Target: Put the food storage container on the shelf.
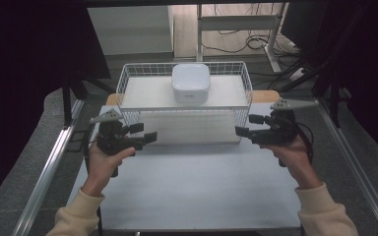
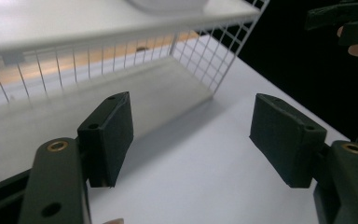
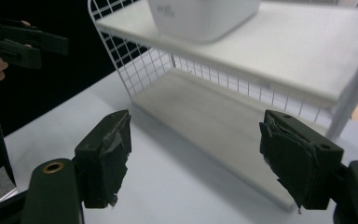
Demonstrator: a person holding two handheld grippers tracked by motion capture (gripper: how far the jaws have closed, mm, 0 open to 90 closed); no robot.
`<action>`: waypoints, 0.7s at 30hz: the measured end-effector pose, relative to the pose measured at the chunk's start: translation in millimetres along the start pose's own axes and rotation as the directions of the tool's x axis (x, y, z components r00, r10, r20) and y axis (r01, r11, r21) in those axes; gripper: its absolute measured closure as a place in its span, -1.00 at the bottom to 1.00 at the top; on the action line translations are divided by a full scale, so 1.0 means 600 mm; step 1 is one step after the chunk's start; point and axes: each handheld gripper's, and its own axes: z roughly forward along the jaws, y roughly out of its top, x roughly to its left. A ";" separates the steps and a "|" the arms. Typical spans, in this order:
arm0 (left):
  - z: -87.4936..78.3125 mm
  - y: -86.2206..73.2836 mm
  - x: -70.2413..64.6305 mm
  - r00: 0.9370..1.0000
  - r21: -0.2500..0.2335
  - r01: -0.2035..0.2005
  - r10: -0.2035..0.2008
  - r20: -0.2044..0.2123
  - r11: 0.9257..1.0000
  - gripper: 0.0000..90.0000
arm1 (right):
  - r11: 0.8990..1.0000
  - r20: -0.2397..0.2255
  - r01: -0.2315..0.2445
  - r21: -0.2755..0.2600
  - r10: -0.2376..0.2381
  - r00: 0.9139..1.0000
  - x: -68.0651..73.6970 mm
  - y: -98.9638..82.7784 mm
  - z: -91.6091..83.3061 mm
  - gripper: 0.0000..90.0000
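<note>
A white lidded box [image 1: 190, 82] is seen on the top shelf of a wire rack [image 1: 128, 81], centred beyond and above both grippers, left [image 1: 144, 133] and right [image 1: 246, 126], equally near, fingers spread and empty over the desk [image 1: 197, 187].

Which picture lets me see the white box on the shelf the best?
The high view: the whole white box sits in sight on the rack's top shelf, lid and all. The right gripper view catches just its lower part, cut off at the top. The left gripper view shows a sliver of its bottom edge.
</note>
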 end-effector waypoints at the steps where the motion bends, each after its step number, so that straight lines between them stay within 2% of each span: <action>1: -0.002 -0.012 -0.002 1.000 0.003 -0.001 0.001 -0.001 1.000 -0.34 | 1.000 0.002 0.002 0.005 -0.002 1.000 0.002 -0.012 -0.004 -0.46; 2: -0.002 -0.026 -0.004 1.000 0.006 0.003 -0.003 -0.003 1.000 -0.34 | 1.000 0.002 0.002 0.005 -0.002 1.000 0.002 -0.012 -0.004 -0.46; 3: -0.001 -0.039 -0.006 1.000 0.015 0.004 -0.004 -0.006 1.000 -0.36 | 1.000 0.010 0.006 0.007 -0.006 1.000 0.006 -0.039 -0.010 -0.46; 4: -0.001 -0.052 -0.007 1.000 0.022 0.006 -0.006 -0.012 1.000 -0.36 | 1.000 0.010 0.006 0.007 -0.006 1.000 0.006 -0.039 -0.010 -0.46; 5: 0.001 -0.078 -0.010 1.000 0.038 0.006 -0.005 -0.031 0.999 -0.39 | 1.000 0.014 0.000 0.019 0.000 1.000 0.009 -0.066 -0.014 -0.46; 6: 0.001 -0.078 -0.010 1.000 0.038 0.006 -0.005 -0.031 0.999 -0.41 | 1.000 0.014 0.000 0.019 0.000 1.000 0.009 -0.066 -0.014 -0.46; 8: 0.005 -0.101 -0.014 0.998 0.060 -0.002 0.006 -0.056 0.998 -0.43 | 0.999 0.017 -0.006 0.042 0.005 1.000 0.009 -0.092 -0.015 -0.47; 9: 0.008 -0.113 -0.015 0.998 0.072 -0.006 0.011 -0.066 0.997 -0.47 | 0.998 0.024 -0.020 0.057 0.019 1.000 0.009 -0.118 -0.015 -0.47; 10: 0.011 -0.125 -0.016 0.998 0.088 -0.013 0.019 -0.068 0.996 -0.47 | 0.998 0.024 -0.020 0.057 0.019 1.000 0.009 -0.118 -0.015 -0.47; 11: 0.018 -0.145 -0.015 0.997 0.103 -0.003 0.011 -0.079 0.995 -0.48 | 0.997 0.026 -0.030 0.076 0.028 0.999 0.007 -0.142 -0.014 -0.48; 12: 0.018 -0.145 -0.015 0.997 0.103 -0.003 0.011 -0.079 0.995 -0.49 | 0.997 0.026 -0.030 0.076 0.028 0.999 0.007 -0.142 -0.014 -0.48; 13: 0.024 -0.153 -0.014 0.996 0.133 -0.007 0.018 -0.086 0.991 -0.49 | 0.996 0.029 -0.033 0.084 0.031 0.999 0.005 -0.153 -0.014 -0.49; 15: 0.035 -0.172 -0.011 0.995 0.155 0.006 0.009 -0.095 0.988 -0.52 | 0.992 0.049 -0.036 0.117 0.031 0.998 -0.002 -0.183 -0.011 -0.50; 16: 0.035 -0.172 -0.011 0.995 0.155 0.006 0.009 -0.095 0.988 -0.52 | 0.992 0.049 -0.036 0.117 0.031 0.998 -0.002 -0.183 -0.011 -0.50; 17: 0.039 -0.178 -0.010 0.996 0.166 0.008 0.008 -0.094 0.986 -0.52 | 0.988 0.055 -0.034 0.151 0.025 0.998 -0.007 -0.201 -0.007 -0.51; 18: 0.044 -0.184 -0.009 0.995 0.180 0.007 0.011 -0.098 0.984 -0.52 | 0.988 0.055 -0.034 0.151 0.025 0.998 -0.007 -0.201 -0.007 -0.51; 19: 0.048 -0.190 -0.008 0.994 0.195 0.002 0.020 -0.108 0.981 -0.53 | 0.984 0.068 -0.034 0.173 0.022 0.997 -0.010 -0.217 -0.004 -0.52; 21: 0.053 -0.197 -0.005 0.994 0.201 0.013 0.010 -0.111 0.979 -0.54 | 0.982 0.064 -0.041 0.182 0.030 0.998 -0.012 -0.229 0.002 -0.52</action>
